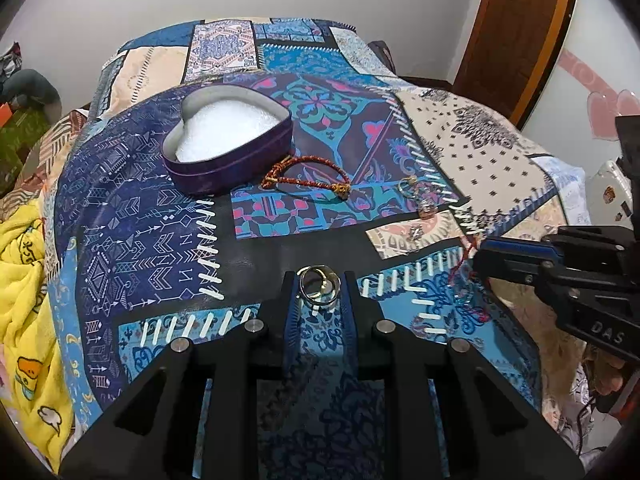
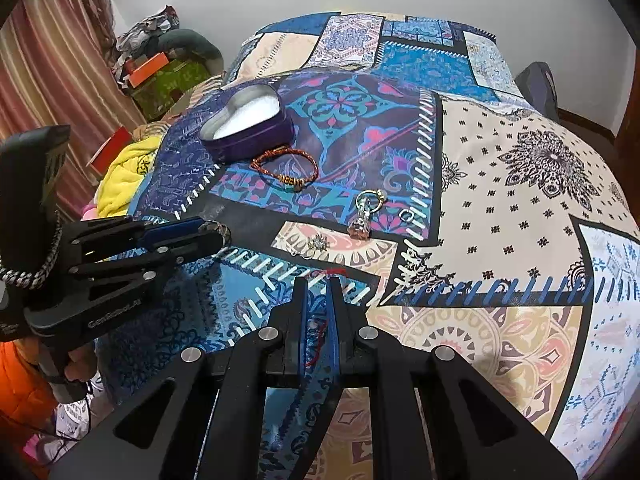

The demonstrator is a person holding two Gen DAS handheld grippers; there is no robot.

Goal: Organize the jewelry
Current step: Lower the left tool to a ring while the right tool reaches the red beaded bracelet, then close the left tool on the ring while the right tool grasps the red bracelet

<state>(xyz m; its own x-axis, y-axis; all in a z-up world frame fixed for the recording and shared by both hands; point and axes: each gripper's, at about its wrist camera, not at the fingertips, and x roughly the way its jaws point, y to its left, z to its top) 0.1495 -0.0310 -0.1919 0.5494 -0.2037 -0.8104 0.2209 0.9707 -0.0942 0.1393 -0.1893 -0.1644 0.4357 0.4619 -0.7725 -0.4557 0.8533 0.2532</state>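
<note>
My left tongs (image 1: 319, 286) grip silver bangles (image 1: 320, 289) above the patchwork bedspread (image 1: 152, 240) while my right tongs (image 2: 318, 280) pinch a red thread (image 2: 335, 270), the open heart-shaped box (image 1: 228, 140) and braided bracelet (image 1: 308, 176) lying beyond.

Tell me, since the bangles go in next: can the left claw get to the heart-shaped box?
Probably yes: left claw holds the bangles, and only the braided bracelet lies before the open heart-shaped box.

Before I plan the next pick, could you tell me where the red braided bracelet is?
The bracelet lies on the bedspread, just in front of the heart-shaped box, left of the keychain.
</note>
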